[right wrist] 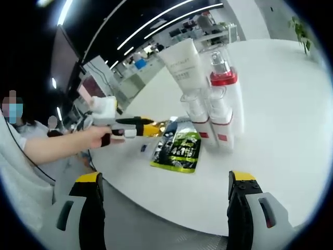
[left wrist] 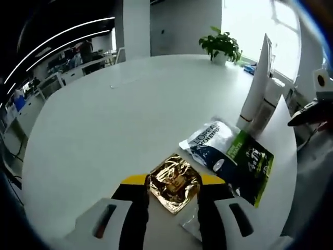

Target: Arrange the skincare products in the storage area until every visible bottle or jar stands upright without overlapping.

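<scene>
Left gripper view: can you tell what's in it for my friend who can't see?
The left gripper has its two black-and-yellow jaws around a crinkly gold sachet on a round white table. Beside it lie a white and dark blue sachet and a black and green one, with tall white tubes standing behind them and a potted plant at the far edge.

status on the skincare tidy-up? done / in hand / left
Done: the white tube and the clear-capped bottles stand upright in a tight cluster on the table. In hand: the left tool is shut on the gold sachet. Left: the green-black sachet and the L'Oreal sachet lie flat, overlapping. The right tool is open, empty.
</scene>
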Action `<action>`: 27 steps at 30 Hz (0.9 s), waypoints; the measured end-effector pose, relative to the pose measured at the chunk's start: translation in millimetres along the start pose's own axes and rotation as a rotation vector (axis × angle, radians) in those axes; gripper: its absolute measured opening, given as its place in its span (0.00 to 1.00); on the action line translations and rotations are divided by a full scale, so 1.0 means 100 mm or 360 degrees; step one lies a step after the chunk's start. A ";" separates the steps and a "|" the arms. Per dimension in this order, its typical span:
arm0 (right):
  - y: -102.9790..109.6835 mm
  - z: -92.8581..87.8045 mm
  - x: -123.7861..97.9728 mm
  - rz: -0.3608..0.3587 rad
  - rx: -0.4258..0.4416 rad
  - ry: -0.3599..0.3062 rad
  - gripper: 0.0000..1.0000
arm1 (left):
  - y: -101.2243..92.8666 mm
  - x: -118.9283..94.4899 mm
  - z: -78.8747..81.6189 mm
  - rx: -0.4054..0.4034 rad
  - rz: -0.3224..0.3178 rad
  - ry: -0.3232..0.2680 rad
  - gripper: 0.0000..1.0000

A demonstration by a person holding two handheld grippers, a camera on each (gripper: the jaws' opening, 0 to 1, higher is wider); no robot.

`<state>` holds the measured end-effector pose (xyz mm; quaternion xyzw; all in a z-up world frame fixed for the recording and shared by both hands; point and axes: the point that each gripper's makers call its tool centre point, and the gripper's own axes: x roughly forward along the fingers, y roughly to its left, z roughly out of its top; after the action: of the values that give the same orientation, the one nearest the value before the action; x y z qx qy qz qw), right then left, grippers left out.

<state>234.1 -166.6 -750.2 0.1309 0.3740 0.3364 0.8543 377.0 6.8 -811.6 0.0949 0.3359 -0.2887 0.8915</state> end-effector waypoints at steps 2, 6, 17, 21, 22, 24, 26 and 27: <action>0.02 -0.01 0.00 0.0005 -0.0014 0.0005 0.99 | -0.02 -0.03 0.04 -0.0020 -0.0002 -0.0015 0.38; 0.02 0.00 0.00 0.0001 -0.0018 0.0000 0.99 | -0.04 -0.13 0.06 -0.0052 -0.0007 -0.0028 0.40; 0.01 0.11 -0.06 -0.0016 -0.0077 -0.0092 0.99 | -0.09 -0.63 0.02 -0.0179 0.0020 -0.0106 0.53; 0.01 0.15 -0.10 -0.0019 -0.0088 -0.0120 0.99 | -0.11 -0.79 -0.03 -0.0222 0.0037 -0.0129 0.62; 0.03 0.16 -0.12 -0.0021 -0.0095 -0.0132 0.99 | -0.12 -0.84 -0.05 -0.0226 0.0045 -0.0132 0.63; 0.04 0.18 -0.14 -0.0021 -0.0107 -0.0148 0.99 | -0.11 -0.92 -0.10 -0.0243 0.0059 -0.0134 0.65; 0.04 0.20 -0.17 -0.0022 -0.0121 -0.0161 0.99 | -0.15 -1.01 -0.14 -0.0279 0.0061 -0.0147 0.68; 0.04 0.21 -0.19 -0.0023 -0.0125 -0.0164 0.99 | -0.17 -1.05 -0.15 -0.0296 0.0062 -0.0161 0.70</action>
<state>238.1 -175.6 -723.7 0.1117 0.3168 0.3375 0.8793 295.7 45.3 -753.9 0.0036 0.3140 -0.2433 0.9177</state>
